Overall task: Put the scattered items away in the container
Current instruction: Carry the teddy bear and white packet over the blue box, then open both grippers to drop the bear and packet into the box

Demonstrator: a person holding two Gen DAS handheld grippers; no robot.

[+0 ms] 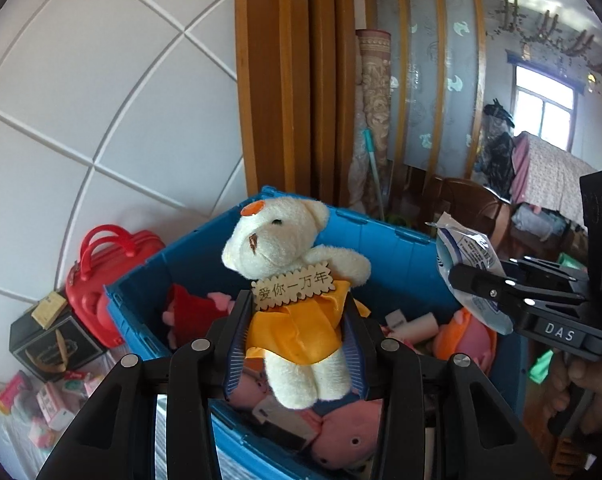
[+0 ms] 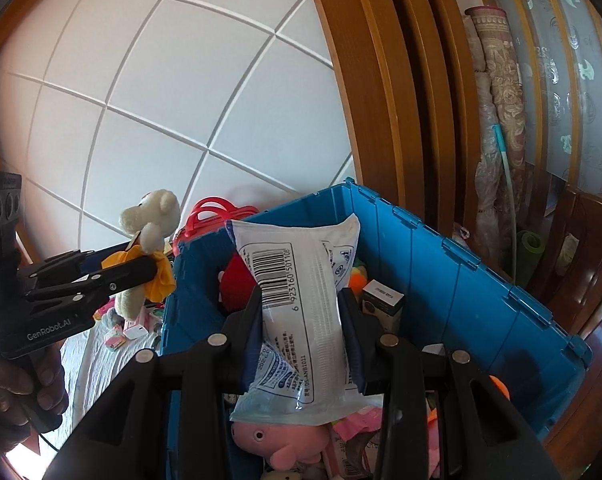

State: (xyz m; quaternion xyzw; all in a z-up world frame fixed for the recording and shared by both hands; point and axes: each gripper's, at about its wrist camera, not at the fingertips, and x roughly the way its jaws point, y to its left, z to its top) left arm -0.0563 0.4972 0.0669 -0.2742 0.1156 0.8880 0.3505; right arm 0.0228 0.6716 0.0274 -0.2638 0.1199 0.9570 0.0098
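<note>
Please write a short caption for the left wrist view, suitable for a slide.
Left gripper holds a white teddy bear over the blue bin.

Both hand-held grippers point(image 1: 297, 344) point(image 2: 301, 336) clamped, side by side

Both wrist views look forward and down, close over the blue bin point(image 1: 401, 256). They share its interior and the white panelled wall point(image 2: 181, 100); each sees the other gripper, at 3 and 9 o'clock.
</note>
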